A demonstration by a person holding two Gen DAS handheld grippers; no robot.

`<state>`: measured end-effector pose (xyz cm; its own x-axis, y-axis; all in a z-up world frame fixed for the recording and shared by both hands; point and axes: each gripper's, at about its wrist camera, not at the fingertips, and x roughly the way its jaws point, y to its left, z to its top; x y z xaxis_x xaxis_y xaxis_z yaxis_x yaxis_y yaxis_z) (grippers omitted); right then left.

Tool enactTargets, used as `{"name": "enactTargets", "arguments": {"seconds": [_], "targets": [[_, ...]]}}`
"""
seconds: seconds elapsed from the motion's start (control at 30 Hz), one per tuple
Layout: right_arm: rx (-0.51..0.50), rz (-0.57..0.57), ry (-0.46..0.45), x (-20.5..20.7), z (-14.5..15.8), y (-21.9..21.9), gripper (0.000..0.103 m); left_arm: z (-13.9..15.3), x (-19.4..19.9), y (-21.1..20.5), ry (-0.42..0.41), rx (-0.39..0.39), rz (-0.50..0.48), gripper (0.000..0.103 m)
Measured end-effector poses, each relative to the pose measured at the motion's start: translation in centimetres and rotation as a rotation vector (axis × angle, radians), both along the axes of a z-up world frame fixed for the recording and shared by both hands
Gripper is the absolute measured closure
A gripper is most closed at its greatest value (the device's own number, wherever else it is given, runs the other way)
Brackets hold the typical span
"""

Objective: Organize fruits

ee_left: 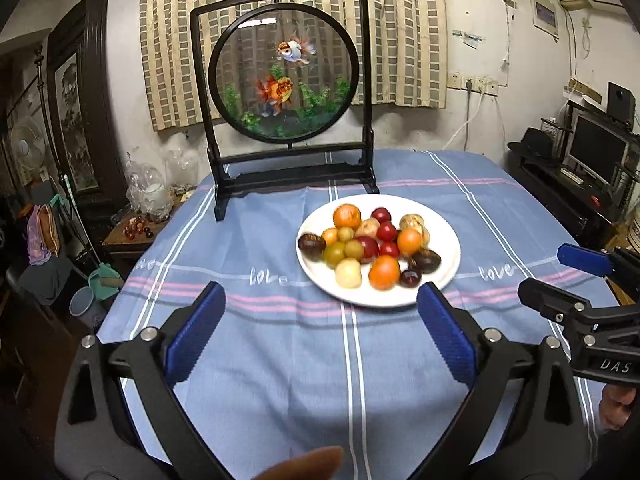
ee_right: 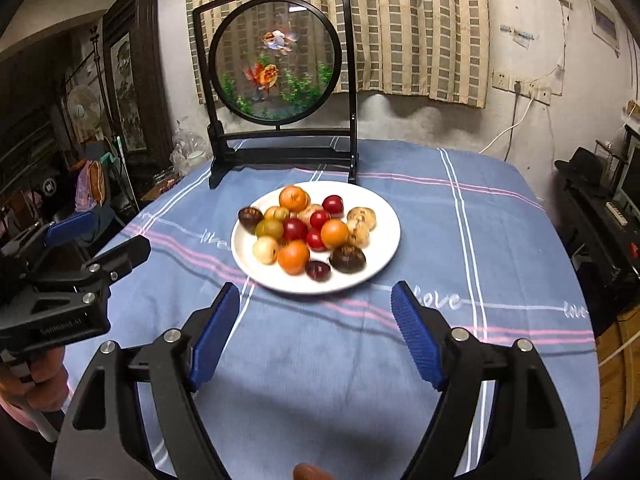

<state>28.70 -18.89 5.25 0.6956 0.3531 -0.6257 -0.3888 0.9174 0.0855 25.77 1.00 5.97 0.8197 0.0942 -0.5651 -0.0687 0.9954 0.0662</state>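
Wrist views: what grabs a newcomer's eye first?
The white plate mid-table, heaped with orange, red, yellow-green and dark brown fruits, stands out against the blue striped tablecloth. Right behind it stands a black-framed round goldfish screen, in front of checked curtains. Nearest the camera, each hand-held gripper, left and right, hangs open and empty short of the plate.

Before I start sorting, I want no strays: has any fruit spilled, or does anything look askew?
Nothing stands out. All the fruit sits piled on the white plate, none on the blue tablecloth, and the goldfish screen stands upright.
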Motion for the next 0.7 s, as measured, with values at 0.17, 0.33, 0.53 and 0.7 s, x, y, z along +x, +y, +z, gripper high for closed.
{"name": "enactTargets", "arguments": {"seconds": [0.17, 0.33, 0.53, 0.7], "targets": [[-0.01, -0.003, 0.003, -2.7, -0.7, -0.6, 0.024, -0.5, -2.5, -0.2, -0.003, 0.024, 0.006, 0.005], [-0.024, -0.022, 0.008, -4.0, -1.6, -0.8, 0.008, -1.1, -4.3, 0.0, 0.011, 0.009, 0.008, 0.005], [-0.033, -0.015, 0.013, -4.6, -2.0, -0.5, 0.008, -1.8, -5.1, -0.2, 0.02, 0.022, 0.002, 0.005], [-0.026, -0.012, 0.015, -4.7, -2.1, -0.4, 0.003, -2.2, -5.1, 0.0, 0.03, 0.01, 0.003, 0.005]]}}
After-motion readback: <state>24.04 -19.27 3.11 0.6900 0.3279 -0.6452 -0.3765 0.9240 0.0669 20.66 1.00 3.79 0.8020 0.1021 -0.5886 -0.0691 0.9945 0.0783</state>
